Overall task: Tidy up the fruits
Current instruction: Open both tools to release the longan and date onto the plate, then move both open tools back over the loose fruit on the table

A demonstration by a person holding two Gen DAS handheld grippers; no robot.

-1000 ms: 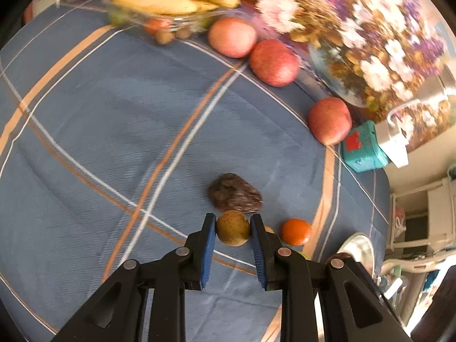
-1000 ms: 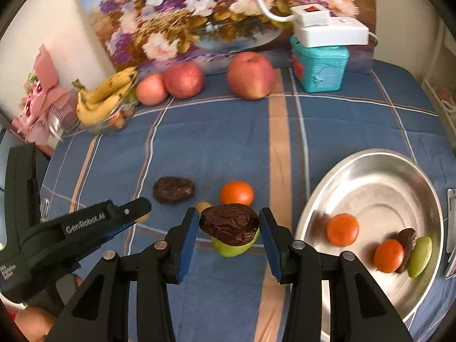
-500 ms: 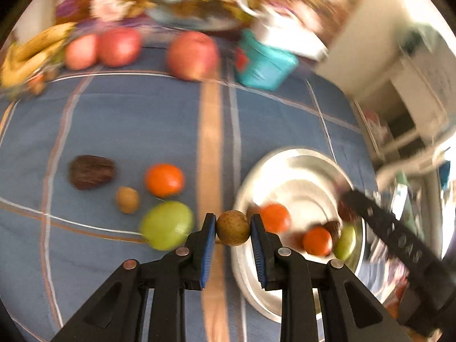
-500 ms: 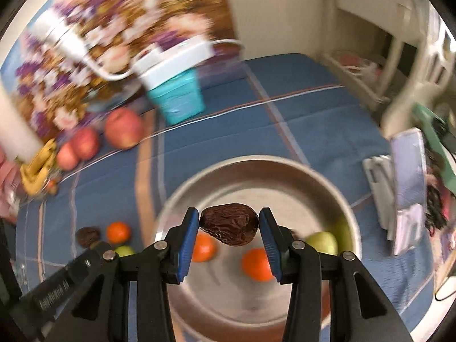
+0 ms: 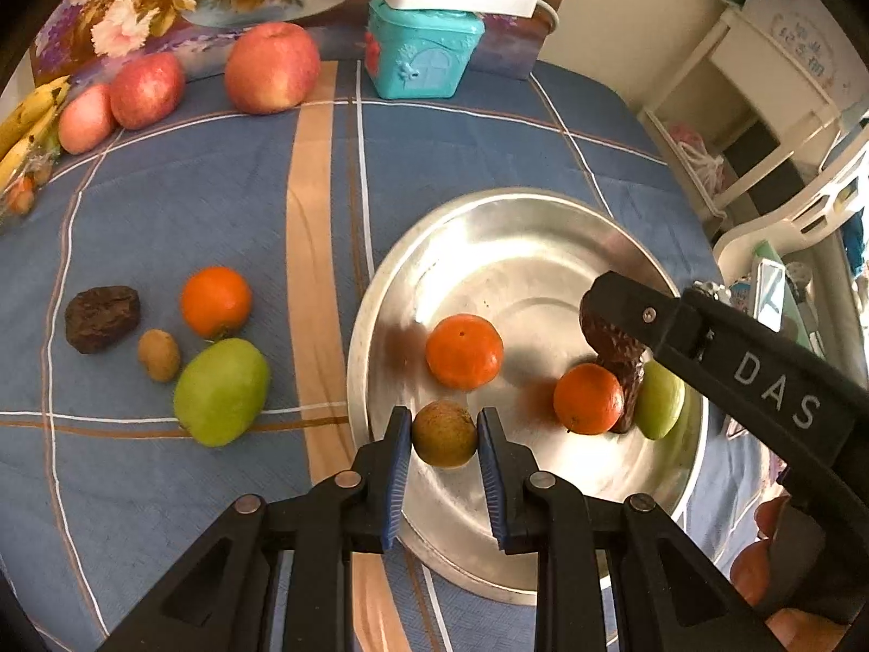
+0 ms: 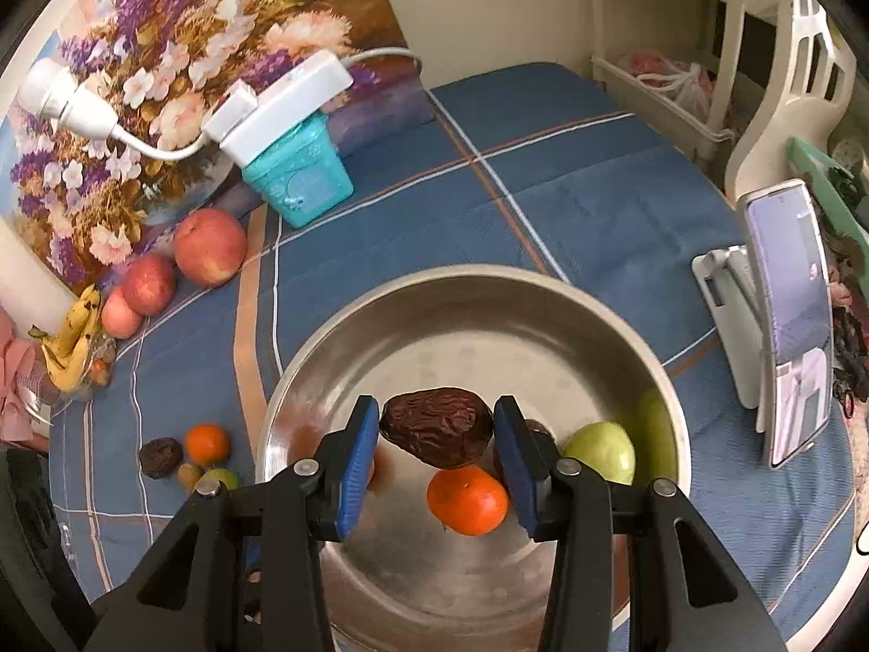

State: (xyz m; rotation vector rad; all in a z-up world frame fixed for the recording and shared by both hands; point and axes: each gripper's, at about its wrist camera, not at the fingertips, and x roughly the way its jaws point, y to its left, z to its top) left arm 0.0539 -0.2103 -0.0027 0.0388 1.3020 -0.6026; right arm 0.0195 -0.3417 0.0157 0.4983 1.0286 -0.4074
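The left gripper (image 5: 444,464) has its jaws clamped on a small, round, brown-skinned fruit (image 5: 444,433), held over the near rim of the steel pan (image 5: 489,228). The right gripper (image 6: 434,467) has its jaws clamped on a wrinkled dark date (image 6: 437,426), hanging over the pan's middle.

The step in hand looks like setting both down in the pan. Doing it well probably means lowering each close to the metal before letting go: the round fruit would roll on the smooth, shiny, sloping bottom, and the date is soft and may cling to a pad.

Just beyond the right jaws lie a tangerine (image 6: 467,500) and a green fruit (image 6: 600,453), both glossy. Left of the left jaws, on the blue plaid cloth, wait a green fruit (image 5: 221,391), a small brown one (image 5: 158,355), a tangerine (image 5: 215,301) and another date (image 5: 101,318). Farther off stand red apples (image 5: 271,73) and a teal plastic box (image 5: 421,54).
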